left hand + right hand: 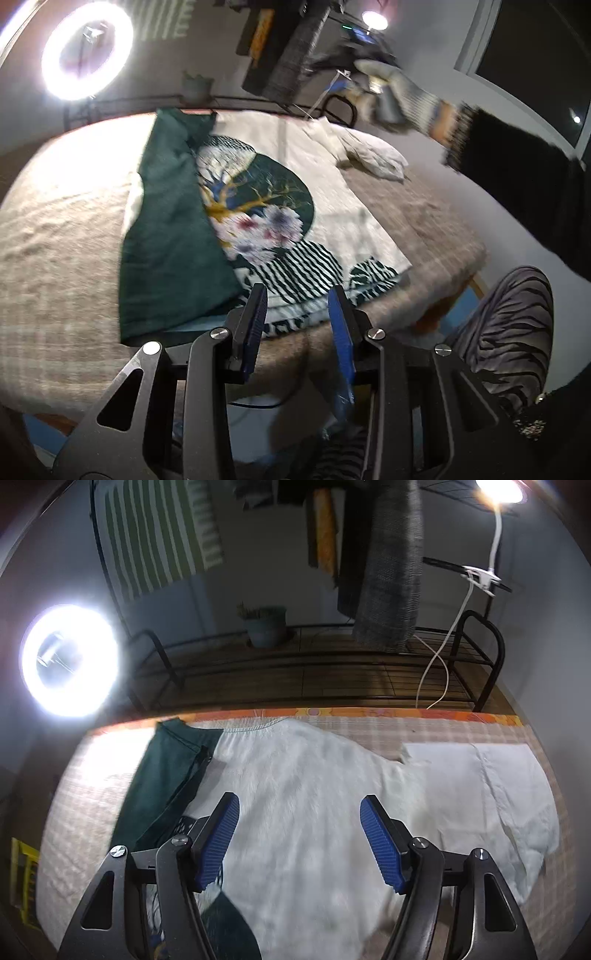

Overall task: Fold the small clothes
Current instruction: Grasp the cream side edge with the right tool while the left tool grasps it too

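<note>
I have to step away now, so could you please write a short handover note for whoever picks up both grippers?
Left gripper: open, holding nothing, at the near edge of the bed by the shirt's hem.
Right gripper: open, empty, above the shirt's white upper part.
White printed shirt: lies flat on the bed; its green side panel is already folded inward over the print.
Another white cloth lies to the right.
Left to do: fold the other side in, then fold the shirt lengthwise.
</note>
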`<state>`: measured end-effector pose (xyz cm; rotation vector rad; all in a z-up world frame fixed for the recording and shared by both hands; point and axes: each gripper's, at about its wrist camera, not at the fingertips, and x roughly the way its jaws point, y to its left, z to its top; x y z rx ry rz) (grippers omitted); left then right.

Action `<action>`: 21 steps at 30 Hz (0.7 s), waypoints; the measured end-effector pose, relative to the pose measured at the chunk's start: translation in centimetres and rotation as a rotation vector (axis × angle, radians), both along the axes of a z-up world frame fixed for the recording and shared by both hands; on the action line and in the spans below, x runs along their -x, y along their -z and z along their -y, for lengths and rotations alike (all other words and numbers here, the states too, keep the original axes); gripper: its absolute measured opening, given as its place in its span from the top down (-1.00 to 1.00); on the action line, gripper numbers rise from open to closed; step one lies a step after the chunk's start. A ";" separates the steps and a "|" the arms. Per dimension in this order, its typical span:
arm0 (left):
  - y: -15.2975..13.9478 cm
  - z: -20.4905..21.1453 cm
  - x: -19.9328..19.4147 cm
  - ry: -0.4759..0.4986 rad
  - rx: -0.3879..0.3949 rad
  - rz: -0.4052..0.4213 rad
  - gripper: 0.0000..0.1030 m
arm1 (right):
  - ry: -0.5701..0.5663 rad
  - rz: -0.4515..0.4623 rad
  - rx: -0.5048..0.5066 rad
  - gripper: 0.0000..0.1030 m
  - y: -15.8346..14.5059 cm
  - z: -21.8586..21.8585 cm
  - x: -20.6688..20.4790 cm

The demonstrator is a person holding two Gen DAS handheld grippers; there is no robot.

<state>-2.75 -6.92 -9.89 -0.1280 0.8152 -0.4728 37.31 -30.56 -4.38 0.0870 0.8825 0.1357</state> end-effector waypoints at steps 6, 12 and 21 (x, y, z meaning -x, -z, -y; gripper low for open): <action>-0.7 0.3 -0.3 -0.031 0.008 0.024 0.33 | -0.016 0.046 -0.071 -0.36 -1.8 5.1 5.2; -1.2 3.9 -1.5 -0.016 -0.018 0.059 0.33 | 0.005 0.079 -0.117 -0.36 -2.9 11.8 9.0; 2.6 13.2 -5.1 0.089 -0.073 0.036 0.33 | 0.035 0.027 -0.132 -0.36 -0.9 20.5 12.6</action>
